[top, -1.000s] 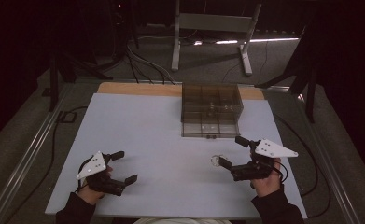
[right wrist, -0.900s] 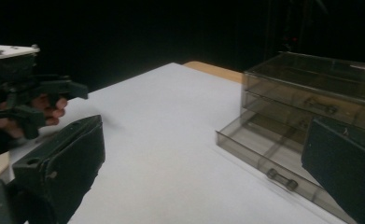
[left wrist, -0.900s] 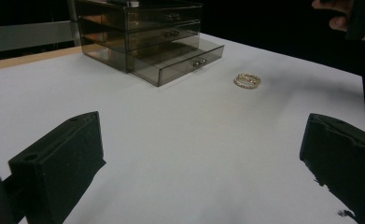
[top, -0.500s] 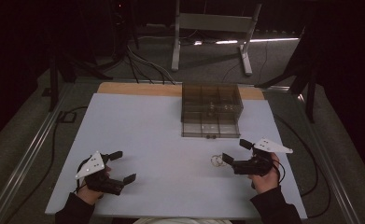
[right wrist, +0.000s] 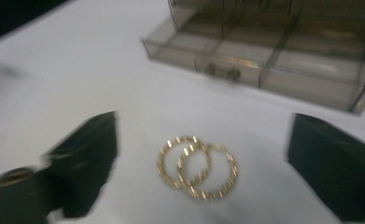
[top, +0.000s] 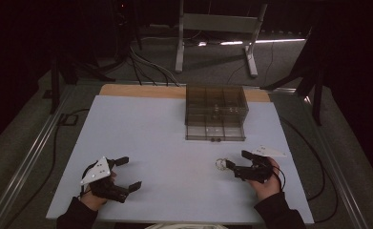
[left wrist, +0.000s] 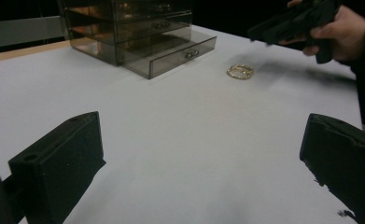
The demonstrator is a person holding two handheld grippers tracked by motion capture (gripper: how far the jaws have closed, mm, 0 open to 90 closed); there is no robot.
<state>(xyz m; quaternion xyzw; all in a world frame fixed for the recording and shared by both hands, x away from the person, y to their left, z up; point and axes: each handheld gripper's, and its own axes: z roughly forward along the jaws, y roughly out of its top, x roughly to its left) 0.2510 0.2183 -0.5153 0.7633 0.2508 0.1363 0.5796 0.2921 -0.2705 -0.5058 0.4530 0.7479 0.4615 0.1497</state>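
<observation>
Leftmost, the left gripper is being held low over the near left part of the white table, its jaws standing wide apart with nothing between them; in the left gripper view the two black jaws are being shown far apart over bare tabletop; moving rightward, a pair of gold rings is lying flat on the table, overlapping each other, in front of the smoky clear drawer box and well apart from it; the box's lowest drawer is being seen pulled out toward the person, its small handle facing the rings; further right, the right gripper is being brought down at the rings, its jaws having just been closing a little yet remaining released, gripping nothing; in the right gripper view the gold rings are being framed between the two blurred jaws, lying on the table with clear gaps on both sides, untouched by either pad; the right hand is being seen wrapped around the gripper's body near the table's right edge.
</observation>
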